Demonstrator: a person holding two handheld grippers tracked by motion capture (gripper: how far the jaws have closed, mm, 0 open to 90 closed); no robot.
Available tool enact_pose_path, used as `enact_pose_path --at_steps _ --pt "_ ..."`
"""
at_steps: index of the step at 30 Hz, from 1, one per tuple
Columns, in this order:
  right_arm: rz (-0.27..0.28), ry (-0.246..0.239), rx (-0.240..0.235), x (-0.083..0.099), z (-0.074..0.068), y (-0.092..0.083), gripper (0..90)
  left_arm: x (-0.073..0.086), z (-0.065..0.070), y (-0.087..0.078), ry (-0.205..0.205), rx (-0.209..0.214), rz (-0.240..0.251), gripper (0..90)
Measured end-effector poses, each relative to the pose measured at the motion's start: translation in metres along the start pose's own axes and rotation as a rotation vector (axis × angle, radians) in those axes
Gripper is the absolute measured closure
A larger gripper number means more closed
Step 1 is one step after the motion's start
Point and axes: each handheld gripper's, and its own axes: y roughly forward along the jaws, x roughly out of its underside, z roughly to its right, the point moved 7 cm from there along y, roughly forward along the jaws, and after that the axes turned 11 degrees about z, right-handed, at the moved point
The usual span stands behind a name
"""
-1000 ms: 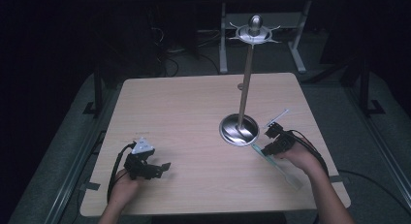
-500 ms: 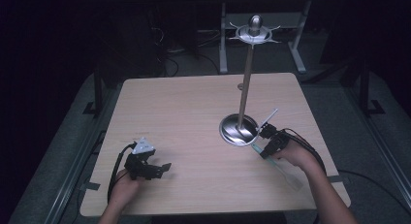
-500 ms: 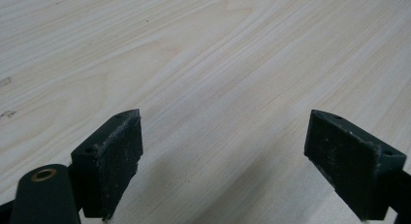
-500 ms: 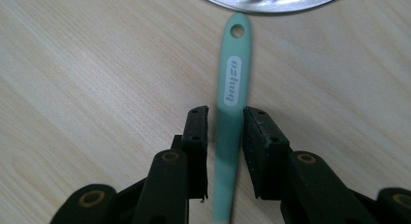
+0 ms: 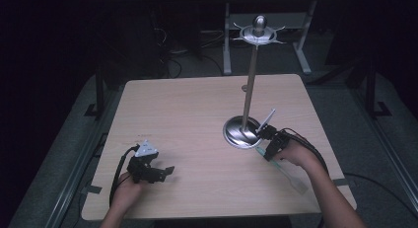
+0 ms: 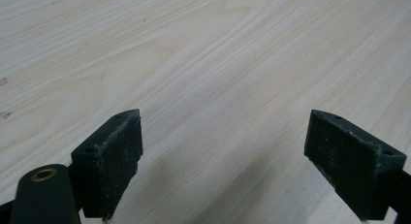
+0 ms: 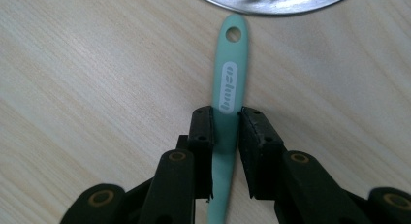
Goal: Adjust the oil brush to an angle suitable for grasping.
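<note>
A teal spatula (image 7: 228, 88) lies flat on the wooden table, the hole end of its handle almost touching the round base of a metal stand (image 7: 271, 1). My right gripper (image 7: 225, 121) is shut on the spatula handle, one jaw on each side. In the high view the right gripper (image 5: 265, 141) sits just right of the stand's base (image 5: 241, 133), and the spatula's pale blade (image 5: 295, 181) trails toward the table's front right. Near the front left, my left gripper (image 5: 165, 172) rests open; its pads (image 6: 116, 156) frame nothing but bare wood.
The stand's thin pole (image 5: 250, 80) rises to a hooked top disc (image 5: 259, 34) above the table's far half. Dark floor, cables and a frame leg (image 5: 226, 40) lie beyond the table (image 5: 187, 104).
My right hand and gripper have shifted a little left, closer to the stand's base. The left gripper has stayed put.
</note>
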Motion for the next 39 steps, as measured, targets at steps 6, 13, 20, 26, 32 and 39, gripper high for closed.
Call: enact_pose_path --at_steps 6,13,20,26,32,39 --pt "-0.043 -0.015 0.004 -0.003 -0.001 0.002 73.5 0.0 0.001 0.001 0.006 0.005 -0.004 13.3" --pt "-0.074 -0.02 0.004 -0.006 0.0 0.002 75.5 0.0 0.001 0.001 0.005 0.006 -0.002 13.3" --pt "-0.036 0.008 -0.019 -0.003 0.002 0.001 77.0 0.0 0.001 0.001 0.006 0.006 -0.003 13.3" --pt "-0.003 0.032 -0.04 -0.001 0.003 -0.001 77.2 0.001 0.0 0.001 0.004 0.004 -0.008 13.3" --pt "0.097 0.038 -0.046 0.0 0.008 -0.014 77.1 0.001 0.0 0.001 0.004 0.003 -0.008 13.3" --pt "0.255 0.053 -0.055 0.002 0.013 -0.035 77.1 0.001 0.0 0.001 0.003 0.003 -0.012 13.3"
